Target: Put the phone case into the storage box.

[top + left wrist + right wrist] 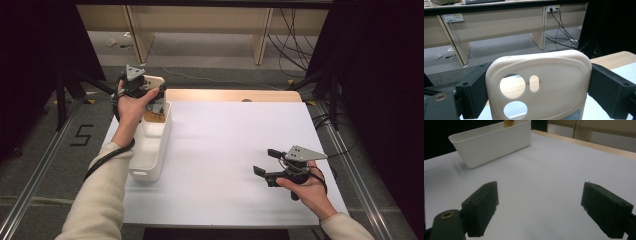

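A cream phone case [554,72] with round camera cut-outs stands upright between the black jaws of my left gripper [539,87], and both jaws press on its sides. From above, the left gripper [156,86] holds the case [154,80] above the far end of a white bin [150,150] at the table's left edge. My right gripper [263,161] hovers low over the white table [220,145] near the front right. Its jaws are spread wide with nothing between them, and the right gripper [539,207] points toward the bin [494,145].
A small brownish item [156,116] lies at the far end of the bin, partly hidden by the hand. A bare wooden strip [235,95] runs along the table's far edge. Beyond it are the floor, desk legs and cables [559,30]. Dark stands flank both sides.
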`<action>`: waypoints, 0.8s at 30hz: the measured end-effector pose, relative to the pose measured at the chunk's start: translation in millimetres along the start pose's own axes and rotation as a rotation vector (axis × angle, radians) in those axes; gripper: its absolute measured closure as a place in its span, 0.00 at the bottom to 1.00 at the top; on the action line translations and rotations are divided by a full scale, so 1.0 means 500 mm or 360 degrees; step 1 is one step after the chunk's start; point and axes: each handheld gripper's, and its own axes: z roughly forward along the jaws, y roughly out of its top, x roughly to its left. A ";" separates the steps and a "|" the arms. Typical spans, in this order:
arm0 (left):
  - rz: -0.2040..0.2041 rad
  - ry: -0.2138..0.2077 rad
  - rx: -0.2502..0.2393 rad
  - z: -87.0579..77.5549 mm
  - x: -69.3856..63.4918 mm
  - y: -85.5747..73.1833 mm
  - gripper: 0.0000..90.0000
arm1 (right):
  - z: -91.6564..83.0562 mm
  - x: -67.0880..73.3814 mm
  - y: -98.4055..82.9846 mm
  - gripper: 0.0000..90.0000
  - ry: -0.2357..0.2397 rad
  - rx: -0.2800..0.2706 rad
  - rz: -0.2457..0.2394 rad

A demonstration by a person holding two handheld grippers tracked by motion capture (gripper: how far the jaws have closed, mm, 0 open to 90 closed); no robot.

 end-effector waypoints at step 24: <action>0.0006 -0.0012 -0.0032 0.013 0.007 -0.002 0.12 | 0.001 0.000 -0.001 0.17 0.0006 0.0005 -0.0007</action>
